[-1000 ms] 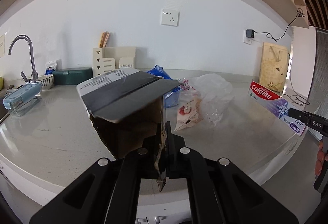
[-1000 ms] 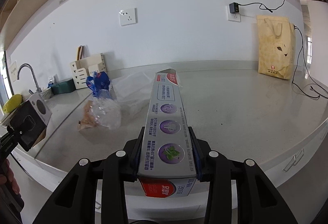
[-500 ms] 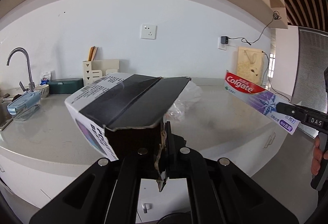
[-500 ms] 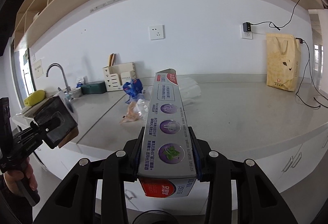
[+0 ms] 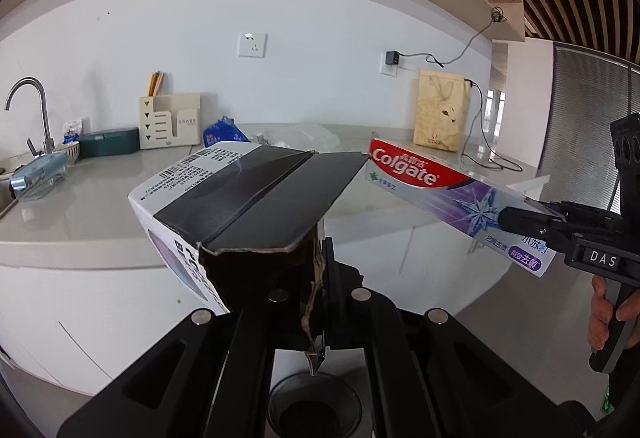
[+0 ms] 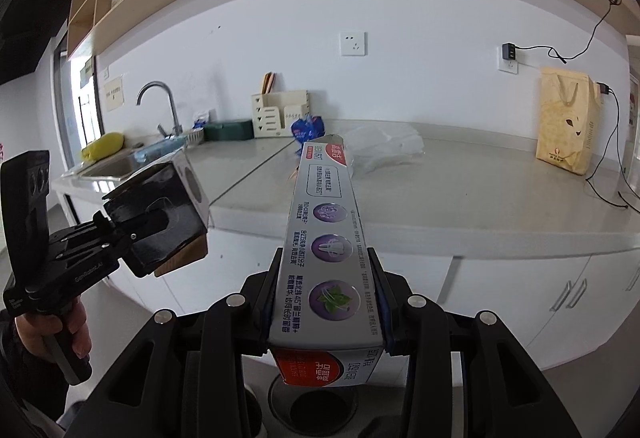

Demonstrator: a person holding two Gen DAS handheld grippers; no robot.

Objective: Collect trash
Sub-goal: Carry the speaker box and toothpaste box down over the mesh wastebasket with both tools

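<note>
Carrying both boxes off the countertop (image 6: 460, 205), we centre each above the round trash bin (image 5: 314, 404) at our feet before letting go. The left gripper (image 5: 320, 280) pinches the cardboard box (image 5: 240, 193) by one flap; the right gripper (image 6: 326, 290) clamps the Colgate toothpaste box (image 6: 326, 234), its long axis pointing forward, away from us.

Glossy printed toothpaste carton (image 6: 326, 238), torn corrugated cardboard box (image 5: 256, 205), polished stone counter (image 6: 460, 197), shiny metal faucet (image 6: 158, 105)

bright, even daylight | sharp focus | fisheye bending, dark vignetted corners
</note>
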